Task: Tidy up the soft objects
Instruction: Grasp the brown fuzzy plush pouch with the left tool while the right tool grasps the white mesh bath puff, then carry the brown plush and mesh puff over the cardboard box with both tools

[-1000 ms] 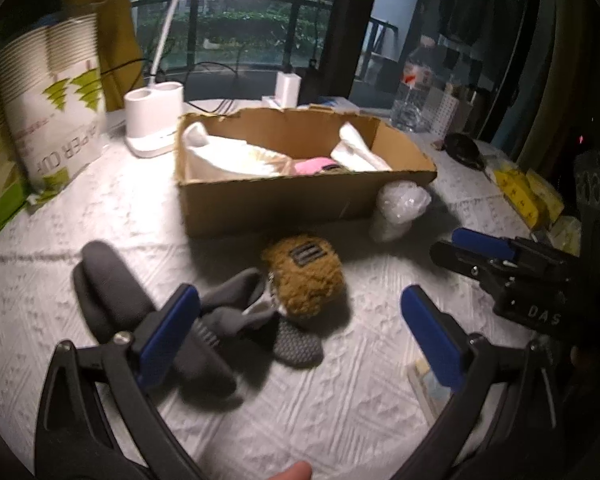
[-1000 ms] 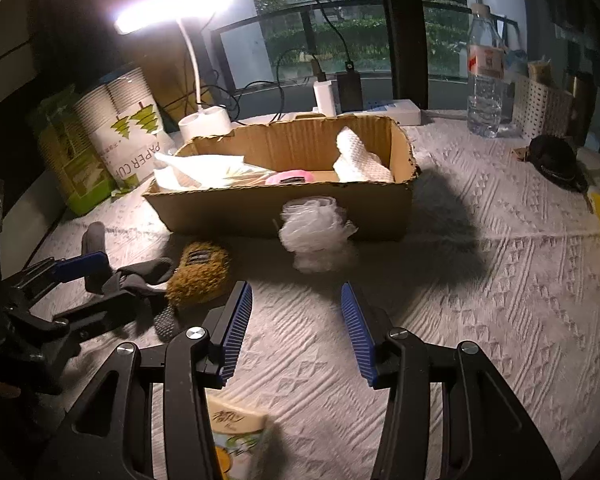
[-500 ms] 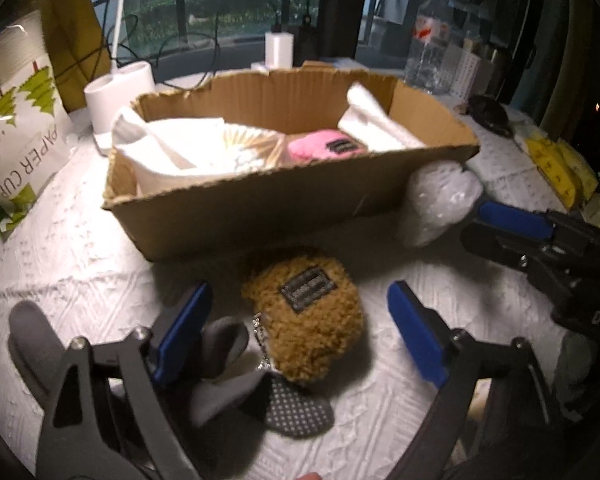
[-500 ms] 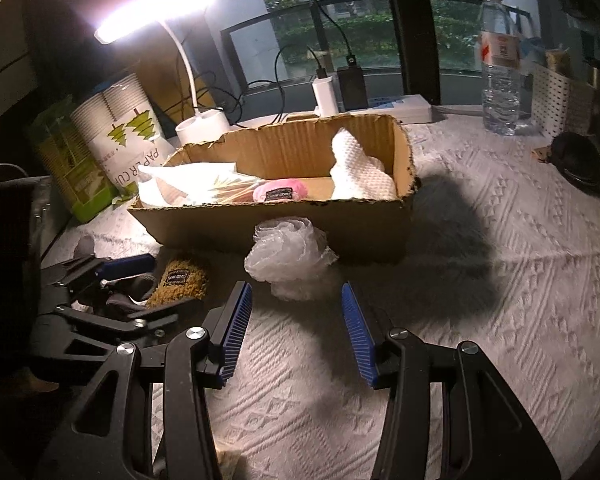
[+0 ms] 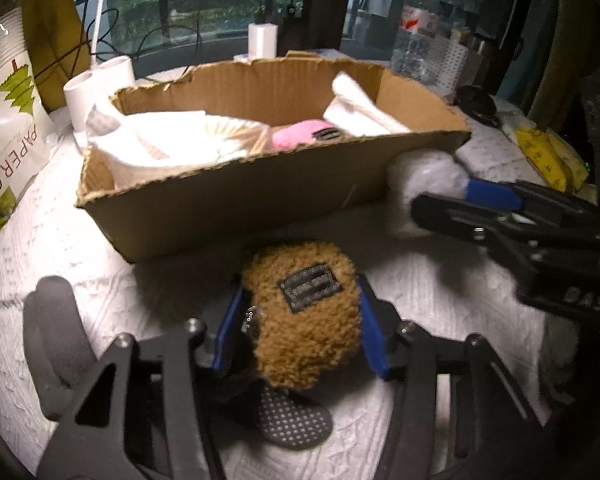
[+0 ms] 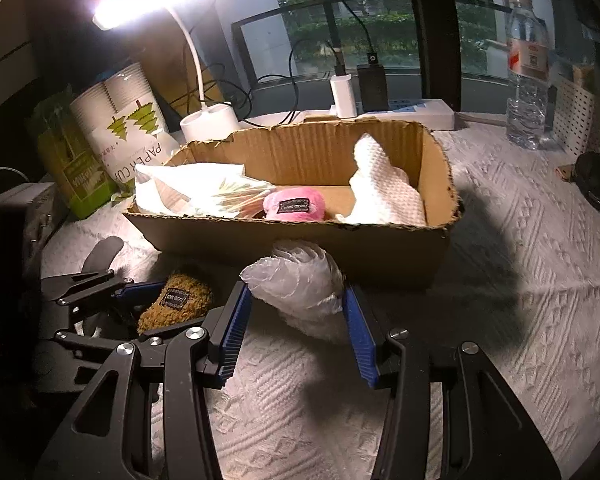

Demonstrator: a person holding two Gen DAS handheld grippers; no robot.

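Brown plush | left gripper closing on it (pads touching)

A white bumpy cloth covers the table. On it sits a brown cardboard box. In front of the box lie a fuzzy brown pouch, dark grey socks and a white puffy ball. Behind it stand a lamp base, a bag of paper cups and a water bottle.

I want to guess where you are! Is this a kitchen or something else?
Probably a desk by a window at home, not a kitchen: a desk lamp, a power strip with chargers, and a water bottle.
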